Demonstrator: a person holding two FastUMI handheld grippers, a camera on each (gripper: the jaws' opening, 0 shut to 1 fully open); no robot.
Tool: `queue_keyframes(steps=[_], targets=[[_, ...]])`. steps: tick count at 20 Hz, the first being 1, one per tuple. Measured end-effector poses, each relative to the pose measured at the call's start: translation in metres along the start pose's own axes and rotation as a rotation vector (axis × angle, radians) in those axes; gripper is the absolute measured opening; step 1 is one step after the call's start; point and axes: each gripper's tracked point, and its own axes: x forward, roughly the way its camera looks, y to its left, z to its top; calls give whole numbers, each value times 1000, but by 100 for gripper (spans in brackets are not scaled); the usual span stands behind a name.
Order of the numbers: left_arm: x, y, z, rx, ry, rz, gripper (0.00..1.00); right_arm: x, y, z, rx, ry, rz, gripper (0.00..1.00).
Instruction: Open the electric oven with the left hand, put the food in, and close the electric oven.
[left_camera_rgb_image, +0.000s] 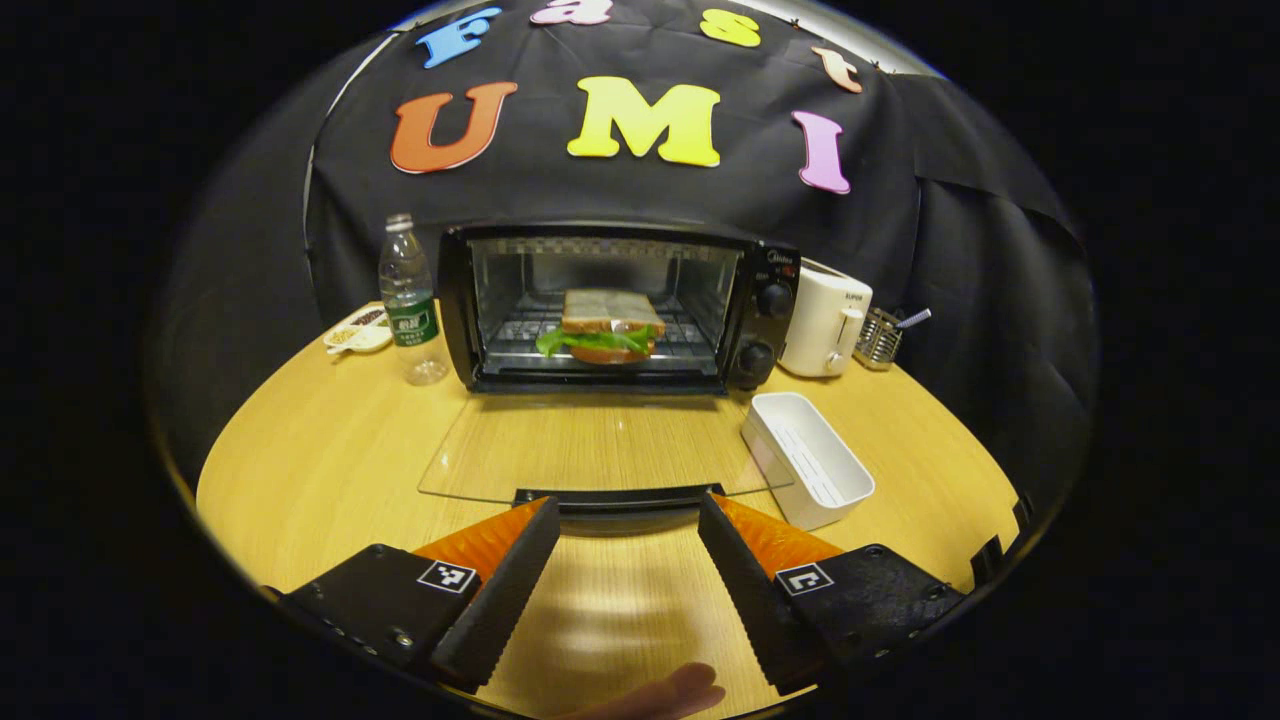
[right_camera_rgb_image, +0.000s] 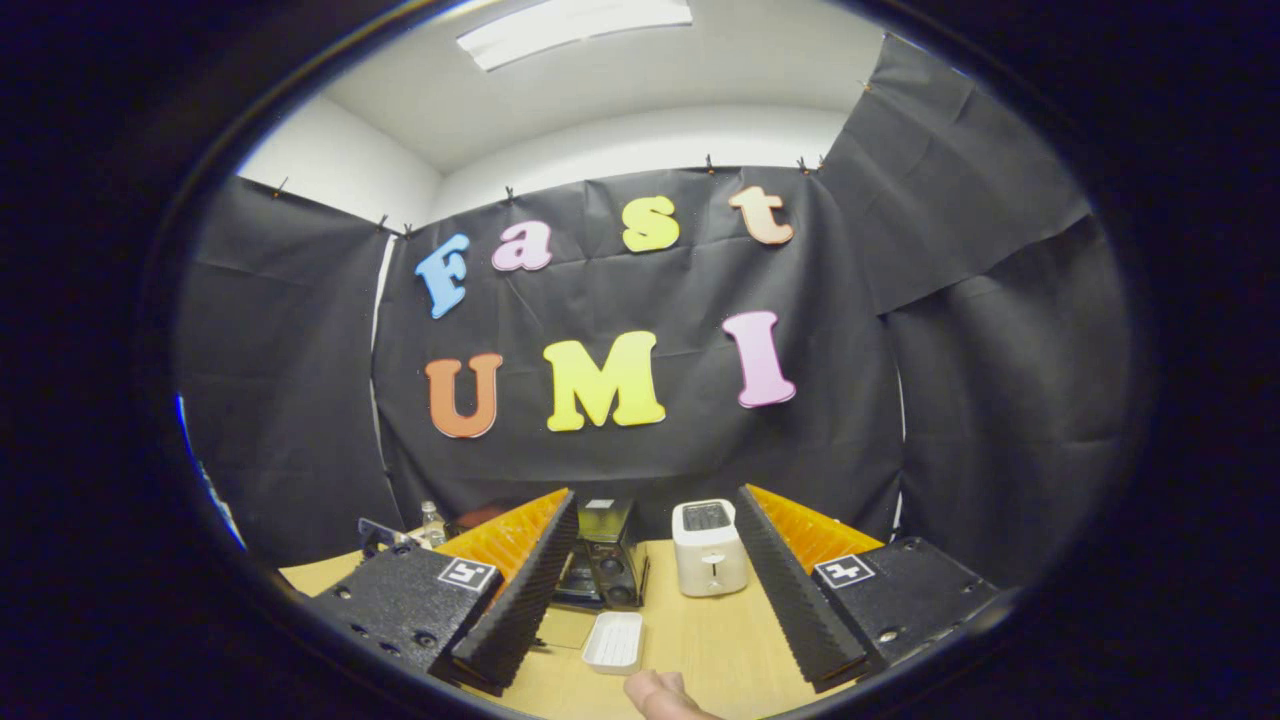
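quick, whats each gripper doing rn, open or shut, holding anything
Left gripper: open, holding nothing, just short of the oven door handle.
Right gripper: open, holding nothing, raised above the table.

The booth was dim overall, its black cloth walls soaking up light. In the right gripper view a ceiling light panel (right_camera_rgb_image: 575, 28) glowed overexposed, the one plain source. In the left gripper view the wooden table (left_camera_rgb_image: 320, 450) was evenly lit, with a soft sheen and blurred shadows near the bottom edge. The glass oven door (left_camera_rgb_image: 600, 445) showed faint reflection. Both views bowed strongly at the rims, darkening and softening there; centres stayed sharp.
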Motion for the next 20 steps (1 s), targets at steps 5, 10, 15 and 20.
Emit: queue_keyframes(steps=[5,10,15,20], targets=[[25,-1,-30,14,113,18,93,3,-1,-9,-16,16,14,100],[35,-1,-41,2,180,23,93,1,-3,-10,-41,14,21,100],[35,0,-40,-15,195,32,92,1,-1,-11,-58,21,29,100],[34,1,-30,17,168,65,93,1,-3,-16,-95,30,17,100]])
